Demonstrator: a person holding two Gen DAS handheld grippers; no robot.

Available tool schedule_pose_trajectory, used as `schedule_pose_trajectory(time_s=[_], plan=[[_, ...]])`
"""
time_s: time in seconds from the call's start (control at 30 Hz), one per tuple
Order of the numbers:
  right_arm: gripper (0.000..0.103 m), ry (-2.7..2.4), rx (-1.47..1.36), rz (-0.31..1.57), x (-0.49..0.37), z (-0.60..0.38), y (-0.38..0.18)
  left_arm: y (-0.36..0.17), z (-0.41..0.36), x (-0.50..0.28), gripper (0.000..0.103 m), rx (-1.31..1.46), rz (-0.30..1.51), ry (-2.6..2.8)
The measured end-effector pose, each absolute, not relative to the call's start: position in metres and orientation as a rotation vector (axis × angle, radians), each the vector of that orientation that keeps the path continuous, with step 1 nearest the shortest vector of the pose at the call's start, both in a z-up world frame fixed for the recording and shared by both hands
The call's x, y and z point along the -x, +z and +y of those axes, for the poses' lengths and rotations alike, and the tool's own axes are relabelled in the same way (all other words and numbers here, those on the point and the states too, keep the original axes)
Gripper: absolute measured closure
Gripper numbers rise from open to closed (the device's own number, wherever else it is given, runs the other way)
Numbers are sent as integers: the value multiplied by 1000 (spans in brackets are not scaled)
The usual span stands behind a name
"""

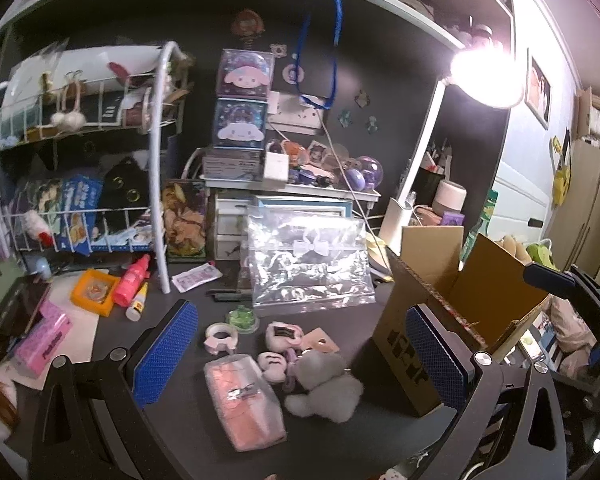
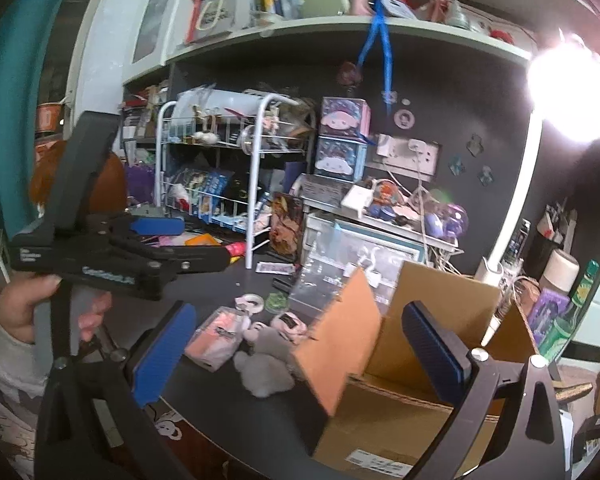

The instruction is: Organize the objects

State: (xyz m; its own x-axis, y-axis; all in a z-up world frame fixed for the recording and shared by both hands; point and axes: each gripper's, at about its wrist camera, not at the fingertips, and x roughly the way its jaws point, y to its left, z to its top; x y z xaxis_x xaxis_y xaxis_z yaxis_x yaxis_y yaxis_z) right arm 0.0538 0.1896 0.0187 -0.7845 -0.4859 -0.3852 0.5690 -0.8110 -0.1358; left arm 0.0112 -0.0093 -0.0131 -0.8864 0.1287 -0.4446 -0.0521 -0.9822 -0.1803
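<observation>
My left gripper is open and empty above a cluster on the dark desk: a pink wrapped packet, a grey plush, pink plush slippers, a tape roll and a green trinket. An open cardboard box stands to its right. My right gripper is open and empty, held above the box and its raised flap. The same packet and grey plush lie left of the box. The left gripper shows at the left, held by a hand.
A clear zip bag leans behind the cluster. A white wire rack stands at the back left, with a pink bottle, an orange box and a pink tissue pack before it. A bright lamp glares at right.
</observation>
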Motion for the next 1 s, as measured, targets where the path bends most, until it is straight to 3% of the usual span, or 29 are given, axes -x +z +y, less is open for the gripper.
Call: schedule_pose_trajectory(time_s=[0.33,0.83,1.0], plan=[[0,-2315,-487,370,-77,119,4,-36,-65,-29,0,699,-283,3055],[1,-2466,-813,215,-21,91,-90,-85,-103,-21,0,811,-393,2873],[15,-2571,-907,214,4,101,-114,-93,-99,-13,0,842,-365,2832]])
